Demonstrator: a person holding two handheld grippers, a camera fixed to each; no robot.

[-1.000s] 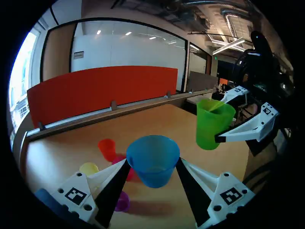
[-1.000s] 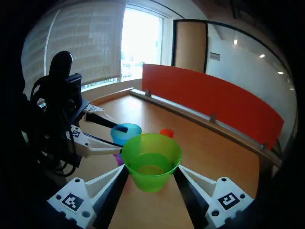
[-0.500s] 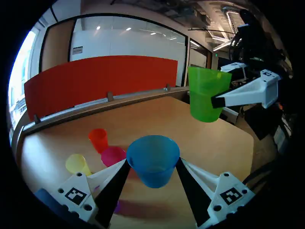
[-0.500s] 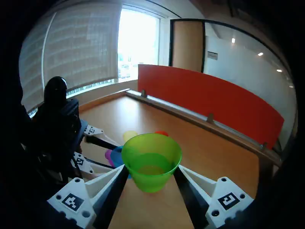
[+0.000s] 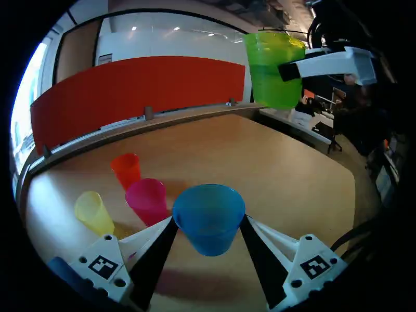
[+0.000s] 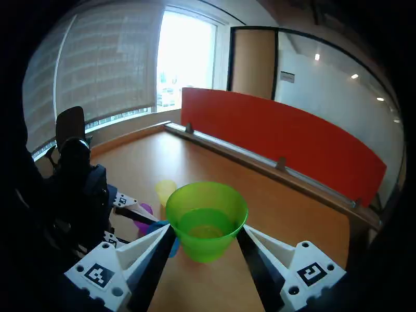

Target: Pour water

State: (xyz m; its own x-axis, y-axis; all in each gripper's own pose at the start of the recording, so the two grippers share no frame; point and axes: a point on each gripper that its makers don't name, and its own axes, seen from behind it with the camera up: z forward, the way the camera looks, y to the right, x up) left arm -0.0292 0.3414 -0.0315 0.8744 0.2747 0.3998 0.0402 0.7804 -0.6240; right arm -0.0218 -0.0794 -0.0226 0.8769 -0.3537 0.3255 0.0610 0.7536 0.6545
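— What is this place?
— A big office room. There is a wooden table (image 5: 281, 171), a long red wall panel (image 5: 140, 88) behind it and a bright window (image 6: 184, 57).
— What do the grabbers hold?
— The left gripper (image 5: 209, 223) pinches a blue cup (image 5: 209, 208), pressing on both sides. The cup stands straight up, low over the table. The right gripper (image 6: 206, 234) pinches a green cup (image 6: 206, 208) the same way. A little water (image 6: 205, 230) seems to sit at the bottom of it.
— Where is the green cup from the blue one?
— In the left gripper view it is high up and off to one side. It is well apart and not over the blue cup.
— What else is near?
— A pink cup (image 5: 148, 200), an orange cup (image 5: 126, 169) and a yellow cup (image 5: 93, 212) stand on the table beside the blue cup.
— What could go wrong?
— I think the water could miss and splash the table. That would happen if the green cup tips from so high, or before it is over the blue one. A hard squeeze could also bend a soft cup and make it slip.
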